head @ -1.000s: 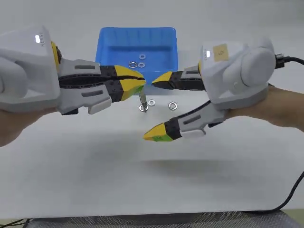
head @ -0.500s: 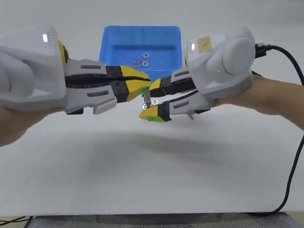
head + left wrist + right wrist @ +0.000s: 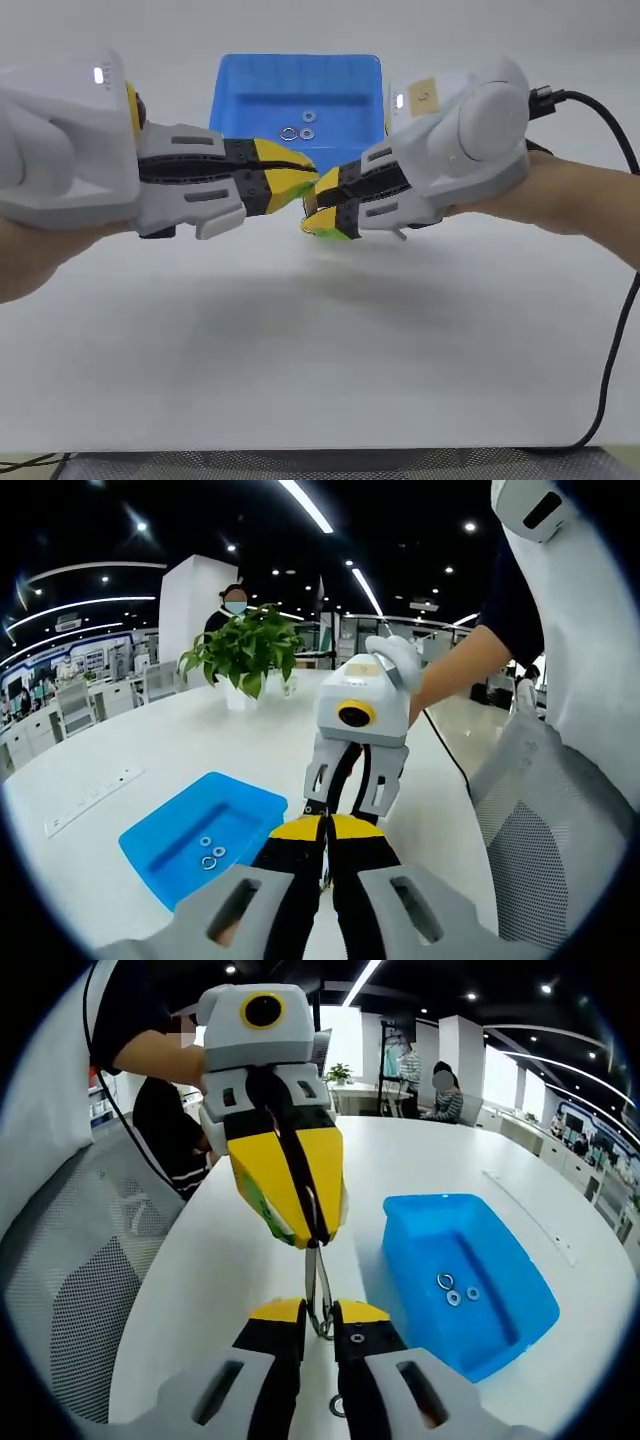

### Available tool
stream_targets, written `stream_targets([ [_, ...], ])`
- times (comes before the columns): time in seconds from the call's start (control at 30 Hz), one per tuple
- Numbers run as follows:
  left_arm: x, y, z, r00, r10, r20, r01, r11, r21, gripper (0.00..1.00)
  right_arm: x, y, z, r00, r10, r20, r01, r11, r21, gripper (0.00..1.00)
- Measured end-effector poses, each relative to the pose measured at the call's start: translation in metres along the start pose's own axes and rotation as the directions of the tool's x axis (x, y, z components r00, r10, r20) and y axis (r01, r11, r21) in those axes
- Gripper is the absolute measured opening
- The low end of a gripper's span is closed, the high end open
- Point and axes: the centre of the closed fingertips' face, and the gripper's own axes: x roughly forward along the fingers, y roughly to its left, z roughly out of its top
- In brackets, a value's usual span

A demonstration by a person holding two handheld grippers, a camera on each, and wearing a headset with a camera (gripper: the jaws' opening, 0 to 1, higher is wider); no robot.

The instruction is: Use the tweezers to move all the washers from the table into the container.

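The left gripper (image 3: pixel 303 180) is clamping the tweezers (image 3: pixel 316 1280) with narrow fingers, the right gripper (image 3: pixel 318 206) squeezing them too (three washers (image 3: pixel 298 128) are lying in the container (image 3: pixel 240 100))

The place is a large open-plan office. The dark ceiling carries long strip lights (image 3: pixel 305 505) and small round lamps. The tabletop (image 3: pixel 200 750) is wide, white and curved, and a green potted plant (image 3: pixel 245 655) stands on its far part. A grey mesh office chair (image 3: pixel 540 860) is just beside the tabletop. Farther away there are rows of desks (image 3: pixel 90 695) with chairs, near a broad white pillar (image 3: pixel 195 605). Some people (image 3: pixel 445 1090) are in the background of the hall, among more white tables.
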Motion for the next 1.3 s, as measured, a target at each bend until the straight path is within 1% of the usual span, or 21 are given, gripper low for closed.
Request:
stream_targets([
  [0.3, 0.0016, 0.0008, -0.0008, 1.0, -0.001, -0.003, 0.001, 1.0, -0.002, 0.05, 0.0002, -0.0013, -0.0007, 1.0, 0.001, -0.002, -0.001, 1.0, -0.018, 0.1],
  [0.5, 0.0009, -0.0016, -0.001, 1.0, -0.001, -0.01, 0.001, 1.0, 0.004, 0.05, 0.0, -0.0011, -0.0014, 1.0, 0.005, 0.002, -0.005, 1.0, -0.019, 0.1],
  [0.6, -0.0004, -0.0004, -0.0018, 0.9999, 0.007, -0.013, -0.007, 1.0, -0.009, 0.05, 0.0003, 0.0004, -0.001, 1.0, 0.007, 0.004, -0.007, 1.0, -0.016, 0.1],
  [0.67, -0.0018, 0.0001, -0.0024, 0.9998, 0.011, -0.014, -0.012, 0.999, -0.052, 0.05, 0.0008, 0.0018, -0.0005, 1.0, 0.007, 0.005, -0.007, 1.0, -0.016, 0.1],
  [0.7, -0.0024, 0.0002, -0.0026, 0.9999, 0.01, -0.013, -0.011, 0.998, -0.06, 0.05, 0.001, 0.0024, -0.0001, 1.0, 0.007, 0.006, -0.007, 1.0, -0.015, 0.1],
  [0.97, -0.0021, -0.0013, -0.0014, 0.9998, 0.015, -0.015, -0.016, 0.998, -0.056, 0.07, 0.0013, 0.004, 0.0034, 0.9998, 0.002, 0.017, -0.002, 1.0, -0.007, 0.1],
  [1.03, -0.0021, -0.0013, -0.0024, 0.9996, 0.017, -0.023, -0.018, 0.999, -0.046, 0.07, 0.0007, 0.0035, 0.0037, 0.9999, -0.001, 0.017, 0.001, 1.0, -0.008, 0.1],
  [1.13, -0.002, -0.0004, -0.0022, 0.9995, 0.022, -0.023, -0.023, 0.999, -0.035, 0.06, 0.0003, 0.0039, 0.0039, 0.9999, -0.001, 0.017, 0.002, 1.0, -0.007, 0.1],
  [1.2, -0.002, -0.0005, -0.0023, 0.9996, 0.018, -0.021, -0.019, 0.999, -0.044, 0.07, 0.0, 0.0041, 0.004, 0.9998, -0.001, 0.019, 0.001, 1.0, -0.003, 0.1],
  [1.3, -0.0023, -0.0006, -0.0024, 0.9997, 0.017, -0.02, -0.018, 0.999, -0.038, 0.08, -0.0004, 0.0036, 0.004, 0.9998, -0.004, 0.02, 0.004, 1.0, 0.002, 0.1],
])
